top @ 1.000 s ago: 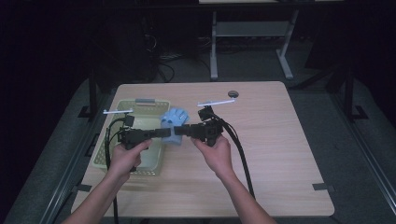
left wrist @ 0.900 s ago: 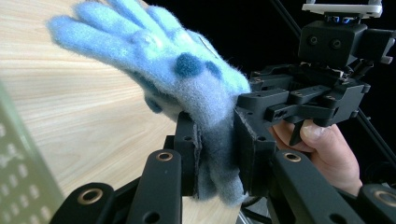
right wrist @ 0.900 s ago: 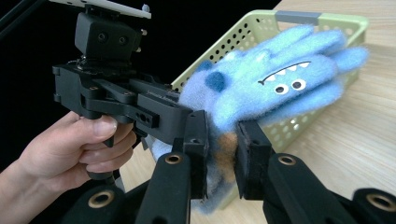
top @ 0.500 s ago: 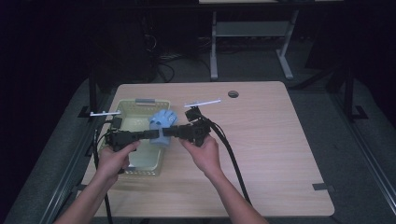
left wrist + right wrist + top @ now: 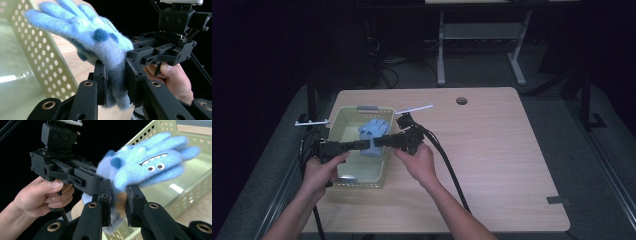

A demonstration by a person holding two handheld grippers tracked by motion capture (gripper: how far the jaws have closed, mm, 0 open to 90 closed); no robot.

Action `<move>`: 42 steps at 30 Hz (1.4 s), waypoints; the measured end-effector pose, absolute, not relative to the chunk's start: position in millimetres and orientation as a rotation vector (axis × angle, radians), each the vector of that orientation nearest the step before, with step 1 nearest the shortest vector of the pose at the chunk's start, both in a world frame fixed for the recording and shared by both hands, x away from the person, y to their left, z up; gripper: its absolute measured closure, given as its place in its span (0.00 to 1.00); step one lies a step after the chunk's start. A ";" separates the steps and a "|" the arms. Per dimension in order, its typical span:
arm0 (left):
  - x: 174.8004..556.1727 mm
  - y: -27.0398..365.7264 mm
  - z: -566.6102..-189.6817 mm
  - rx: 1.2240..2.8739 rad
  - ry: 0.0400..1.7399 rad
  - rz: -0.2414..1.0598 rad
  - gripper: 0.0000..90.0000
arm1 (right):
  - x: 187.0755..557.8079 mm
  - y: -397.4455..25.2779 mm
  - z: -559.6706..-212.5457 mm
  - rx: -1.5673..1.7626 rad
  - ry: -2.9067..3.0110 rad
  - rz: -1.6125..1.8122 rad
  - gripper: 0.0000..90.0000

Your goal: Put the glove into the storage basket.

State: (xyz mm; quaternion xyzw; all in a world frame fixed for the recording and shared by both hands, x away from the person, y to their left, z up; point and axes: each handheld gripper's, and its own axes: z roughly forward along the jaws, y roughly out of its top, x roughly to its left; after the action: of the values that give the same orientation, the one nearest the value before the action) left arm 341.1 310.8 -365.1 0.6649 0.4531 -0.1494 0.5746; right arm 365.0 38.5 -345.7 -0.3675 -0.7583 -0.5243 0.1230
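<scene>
A fuzzy blue glove with a monster face hangs over the pale green perforated basket at the table's left. Both grippers hold it by the cuff from opposite sides. My left gripper is shut on the glove, with the cuff squeezed between its pads. My right gripper is shut on the same cuff of the glove, whose fingers point over the basket. Each gripper view also shows the other hand behind the glove: the right gripper and the left gripper.
The wooden table has a round cable hole at the back. Black cables trail from the grippers toward the front edge. The basket's floor holds nothing that I can see. Dark floor and a metal frame lie beyond.
Both grippers have carried the glove to the left and a little nearer the person, from the basket's right rim to over its inside. Both stay shut on it.
</scene>
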 end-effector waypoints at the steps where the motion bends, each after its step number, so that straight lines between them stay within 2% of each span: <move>1: 340.9 312.6 -365.8 1.553 1.066 -0.350 0.80 | 365.1 40.4 -346.0 -1.074 -2.211 -1.524 0.85; 13: 343.0 331.0 -376.0 1.525 1.101 -0.355 0.81 | 373.3 59.4 -356.1 -1.051 -2.209 -1.506 0.84; 27: 349.5 346.7 -383.5 1.602 1.163 -0.324 0.81 | 381.8 78.2 -375.4 -1.076 -2.185 -1.445 0.83; 37: 359.3 349.5 -393.4 1.659 1.276 -0.299 0.82 | 391.6 78.3 -388.8 -1.126 -2.250 -1.331 0.79; 42: 364.4 348.8 -400.3 1.777 1.394 -0.244 0.82 | 391.7 69.7 -390.2 -1.135 -2.262 -1.327 0.79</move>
State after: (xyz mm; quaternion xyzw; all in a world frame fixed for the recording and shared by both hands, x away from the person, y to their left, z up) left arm 364.4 348.8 -400.3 0.7094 0.5564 -0.0975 0.4215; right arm 391.7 69.7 -390.2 -0.3932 -0.7836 -0.4597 0.1416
